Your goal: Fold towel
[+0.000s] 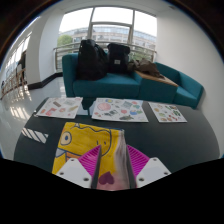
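A yellow towel with a cartoon print lies on the dark table, just ahead of the fingers. One edge of it, pinkish with a purple heart, rises up between the fingers. My gripper is shut on this raised edge, and the magenta pads press on it from both sides. The rest of the towel lies spread flat to the left and beyond the fingers.
Three patterned sheets lie in a row at the table's far side. Beyond them stands a teal sofa with two black bags on it, before large windows. A striped marker lies left of the towel.
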Demonstrator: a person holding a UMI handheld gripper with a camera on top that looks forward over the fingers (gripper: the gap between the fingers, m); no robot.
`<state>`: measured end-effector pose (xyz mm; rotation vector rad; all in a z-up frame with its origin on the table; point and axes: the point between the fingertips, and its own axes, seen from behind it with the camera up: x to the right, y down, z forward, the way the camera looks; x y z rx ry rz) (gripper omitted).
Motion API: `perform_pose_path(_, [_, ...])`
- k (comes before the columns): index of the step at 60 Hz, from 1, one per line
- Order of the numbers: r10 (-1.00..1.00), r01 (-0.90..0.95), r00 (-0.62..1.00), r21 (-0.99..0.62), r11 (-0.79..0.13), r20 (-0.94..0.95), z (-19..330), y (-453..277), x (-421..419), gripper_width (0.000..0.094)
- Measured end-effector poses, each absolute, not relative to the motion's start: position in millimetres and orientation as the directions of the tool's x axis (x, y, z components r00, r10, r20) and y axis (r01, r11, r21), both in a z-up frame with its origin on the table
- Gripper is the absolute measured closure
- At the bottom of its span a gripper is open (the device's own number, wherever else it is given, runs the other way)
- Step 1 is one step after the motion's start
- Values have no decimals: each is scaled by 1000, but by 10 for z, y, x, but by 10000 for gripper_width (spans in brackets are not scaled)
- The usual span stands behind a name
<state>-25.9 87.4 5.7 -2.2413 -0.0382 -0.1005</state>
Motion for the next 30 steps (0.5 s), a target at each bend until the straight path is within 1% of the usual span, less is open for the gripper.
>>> perform_pose_path(2, [-19, 63, 995, -773, -632, 96, 24, 869, -140, 398])
perform_pose_path(6, [-28, 40, 997, -798, -601, 71, 142, 882, 32, 260])
perform_pose_path(11, [-23, -5, 1000, -833, -553, 9, 591, 712, 43, 144])
perform_pose_path(16, [-3, -32, 999, -865, -501, -35, 1104, 519, 109, 101])
perform_pose_path(17, [-3, -38, 999, -870, -492, -42, 1130, 503, 71, 95])
perform_pose_path(21, [17, -44, 998, -893, -448, -57, 1513, 219, 84, 92])
perform_pose_path(25, [29, -59, 996, -901, -430, -79, 1707, -46, 70, 89])
perform_pose_path(30, [49, -62, 995, -900, -431, -92, 1861, -483, 15, 91])
